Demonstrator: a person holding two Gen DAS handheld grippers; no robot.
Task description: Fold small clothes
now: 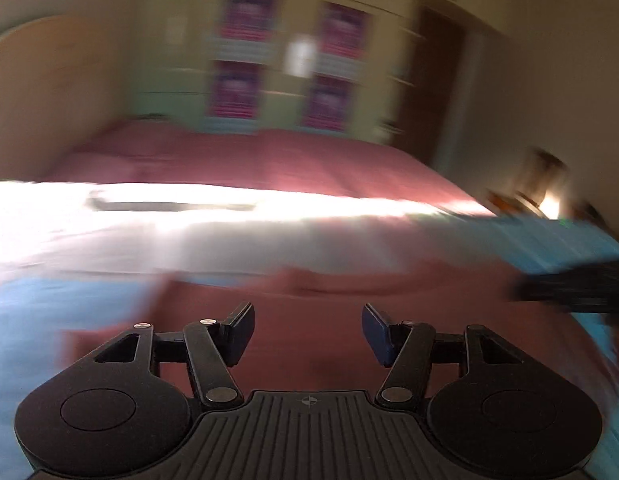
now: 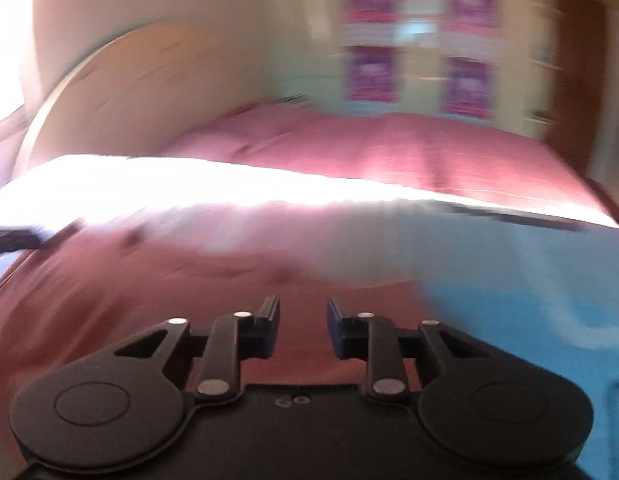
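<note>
Both views are blurred by motion. A light blue garment lies on the red bedspread. In the left wrist view it shows at the left edge point(image 1: 25, 340) and at the right. In the right wrist view it fills the lower right point(image 2: 549, 304). My left gripper point(image 1: 308, 332) is open and empty over bare bedspread between the blue parts. My right gripper point(image 2: 302, 328) is open and empty just left of the blue cloth. A dark shape point(image 1: 577, 286) at the right of the left wrist view looks like the other gripper.
The red bedspread point(image 1: 269, 160) covers a wide bed with a bright sunlit band across it. A pale wooden headboard point(image 2: 121, 84) stands at the left. A wardrobe with purple panels point(image 1: 285, 60) and a brown door point(image 1: 433, 80) stand behind the bed.
</note>
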